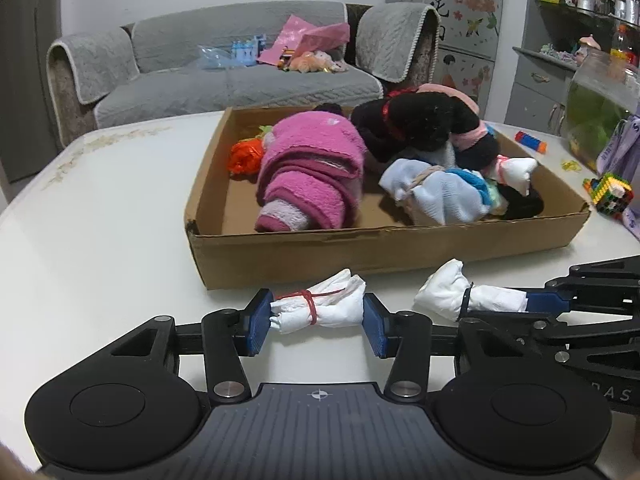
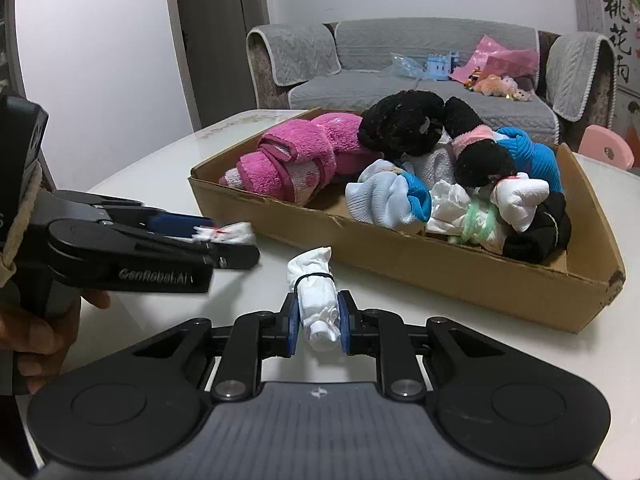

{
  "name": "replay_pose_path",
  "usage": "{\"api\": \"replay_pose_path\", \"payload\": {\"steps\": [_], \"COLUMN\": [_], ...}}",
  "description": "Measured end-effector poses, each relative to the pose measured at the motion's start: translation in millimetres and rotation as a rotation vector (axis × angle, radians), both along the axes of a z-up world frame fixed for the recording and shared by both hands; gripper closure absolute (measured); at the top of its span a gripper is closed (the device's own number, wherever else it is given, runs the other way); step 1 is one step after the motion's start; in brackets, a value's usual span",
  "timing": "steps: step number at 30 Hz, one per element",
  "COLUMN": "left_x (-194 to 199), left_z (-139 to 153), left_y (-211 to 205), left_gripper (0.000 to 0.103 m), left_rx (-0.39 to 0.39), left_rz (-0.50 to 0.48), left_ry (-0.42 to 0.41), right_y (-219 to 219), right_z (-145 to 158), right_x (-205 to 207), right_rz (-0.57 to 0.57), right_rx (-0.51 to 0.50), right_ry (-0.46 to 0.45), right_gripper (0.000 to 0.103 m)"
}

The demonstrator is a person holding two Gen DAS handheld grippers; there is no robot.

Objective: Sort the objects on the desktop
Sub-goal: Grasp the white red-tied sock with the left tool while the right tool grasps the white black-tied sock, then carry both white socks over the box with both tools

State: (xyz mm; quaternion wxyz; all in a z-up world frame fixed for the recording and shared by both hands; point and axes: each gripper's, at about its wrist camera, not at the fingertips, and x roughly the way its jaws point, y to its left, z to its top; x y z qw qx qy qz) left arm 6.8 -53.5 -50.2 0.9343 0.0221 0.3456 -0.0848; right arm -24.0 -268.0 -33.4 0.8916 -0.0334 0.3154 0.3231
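Nearest, left gripper (image 1: pixel 317 322): my pads clamp the ends of a white bundle with a red band (image 1: pixel 318 305), lying crosswise on the white table (image 1: pixel 100 220).
Right gripper (image 2: pixel 317 325): my jaws are closed tight on a white bundle with a black band (image 2: pixel 314 300) — its tied end points toward the box.
Cardboard box (image 1: pixel 384 248): just beyond both bundles, on the table.
Box contents: pink towel roll (image 1: pixel 308 176), black plush (image 1: pixel 416 120), pale-blue sock bundle (image 1: pixel 440 194) — all inside.
Background: grey sofa (image 1: pixel 240 80).

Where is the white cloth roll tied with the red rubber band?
White cloth roll with red rubber band: left wrist view, on the white table between the left gripper pads, just before the cardboard box.
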Motion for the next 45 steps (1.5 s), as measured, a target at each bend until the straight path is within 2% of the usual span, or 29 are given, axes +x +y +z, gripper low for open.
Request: {"api": "replay_pose_path", "payload": {"steps": [5,9,14,21,32,39,45], "left_x": [-7,-21,-28,-23,0,19,35], "left_z": [4,18,38,66,110,124,122], "left_y": [2,2,8,17,18,6,-8], "left_gripper": [0.050,0.050,0.050,0.050,0.050,0.050,0.050], "left_rx": [-0.019,0.011,0.040,0.072,0.095,0.096,0.092], "left_rz": [-0.006,-0.028,-0.042,-0.040,-0.053,-0.078,-0.100], "left_ry": [0.008,-0.022,-0.048,-0.091,-0.161,-0.185,-0.185], "right_y": [-11,-24,-53,-98,-111,-113,-106], "right_z": [1,7,22,51,105,114,118], "right_x": [-4,-6,-3,14,46,72,87], "right_rz": [-0.003,0.004,-0.013,-0.076,-0.079,-0.061,-0.038], "right_rx": [0.040,0.093,0.207,0.294,0.275,0.275,0.267], "right_ry": [0.027,0.046,0.075,0.074,-0.017,-0.019,-0.004], "right_gripper": [0.087,0.087,0.087,0.087,0.087,0.087,0.087]}}
